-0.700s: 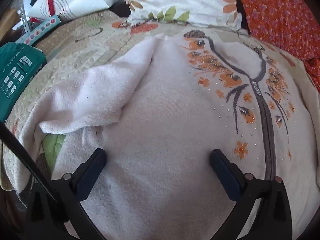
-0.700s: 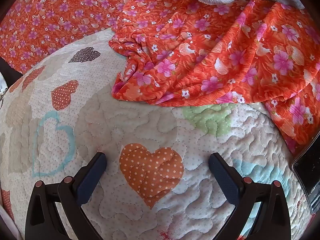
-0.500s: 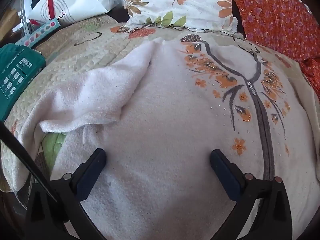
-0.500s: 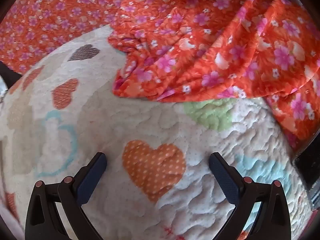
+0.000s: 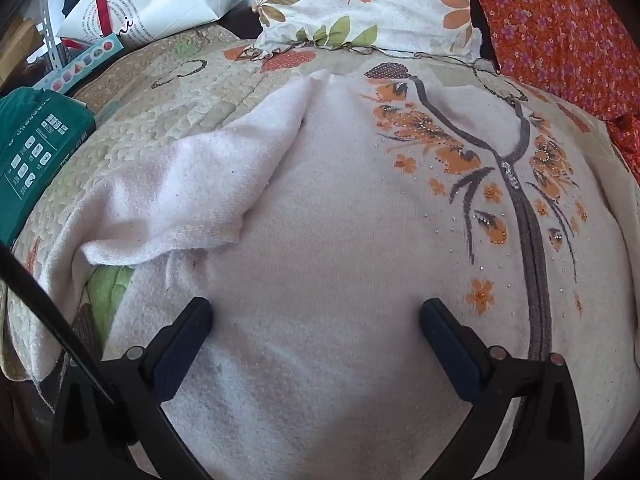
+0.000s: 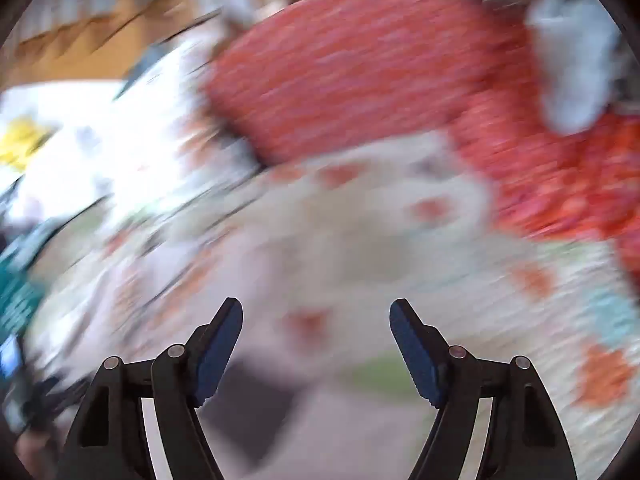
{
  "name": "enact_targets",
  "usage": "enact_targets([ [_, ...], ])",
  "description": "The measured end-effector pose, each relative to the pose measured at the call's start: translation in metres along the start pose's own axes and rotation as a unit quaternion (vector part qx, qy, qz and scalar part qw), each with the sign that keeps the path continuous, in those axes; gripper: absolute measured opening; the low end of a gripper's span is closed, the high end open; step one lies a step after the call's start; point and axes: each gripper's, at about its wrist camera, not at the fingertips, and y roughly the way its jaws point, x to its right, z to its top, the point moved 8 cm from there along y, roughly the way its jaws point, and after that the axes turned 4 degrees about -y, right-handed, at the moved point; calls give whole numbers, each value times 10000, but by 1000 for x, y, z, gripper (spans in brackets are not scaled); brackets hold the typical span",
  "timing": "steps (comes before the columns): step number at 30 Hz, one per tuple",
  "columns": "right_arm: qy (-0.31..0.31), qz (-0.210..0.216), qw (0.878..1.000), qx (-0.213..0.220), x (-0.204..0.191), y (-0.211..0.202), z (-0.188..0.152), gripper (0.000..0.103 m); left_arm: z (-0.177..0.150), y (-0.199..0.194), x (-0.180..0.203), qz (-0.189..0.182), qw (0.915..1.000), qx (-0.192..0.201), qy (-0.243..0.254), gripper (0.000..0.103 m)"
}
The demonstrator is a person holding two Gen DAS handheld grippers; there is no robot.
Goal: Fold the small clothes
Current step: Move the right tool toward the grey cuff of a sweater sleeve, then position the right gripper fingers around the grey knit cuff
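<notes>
A pale pink top with an orange flower print lies spread over the middle of the left wrist view on a quilted bedspread, one sleeve folded across at centre left. The left gripper hovers low over its plain lower part, jaws wide apart and holding nothing. The right gripper, also spread and empty, points over a heavily blurred scene with orange-red fabric in the upper half.

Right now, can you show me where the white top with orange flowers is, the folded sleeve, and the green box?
white top (image 5: 320, 240): left wrist view, plain middle.
folded sleeve (image 5: 192, 192): left wrist view, its middle.
green box (image 5: 36, 152): left wrist view, printed face.
</notes>
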Motion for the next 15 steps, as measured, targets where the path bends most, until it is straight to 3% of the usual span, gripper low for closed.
enact_targets([
  [2,-250,661,9959,-563,-46,12,-31,69,0,0,0,-3,10000,-10,1,103],
  [3,-496,793,9931,-700,-65,14,-44,55,0,0,0,-5,10000,-11,2,103],
  [4,-830,696,9912,-764,-78,16,-54,54,0,0,0,-4,10000,-14,2,103],
  [7,-1450,392,9847,-879,-93,28,-72,54,0,0,-1,7,10000,-20,-6,103],
  [11,-1564,257,9802,-1186,-89,50,-94,55,1,2,-1,32,10000,-10,-13,103],
  [12,-1598,233,9799,-1168,-86,50,-86,55,1,2,-2,38,10000,-2,-10,103],
  [15,-1698,188,9790,-1113,-89,52,-85,66,1,2,-3,47,10000,7,-4,103],
])
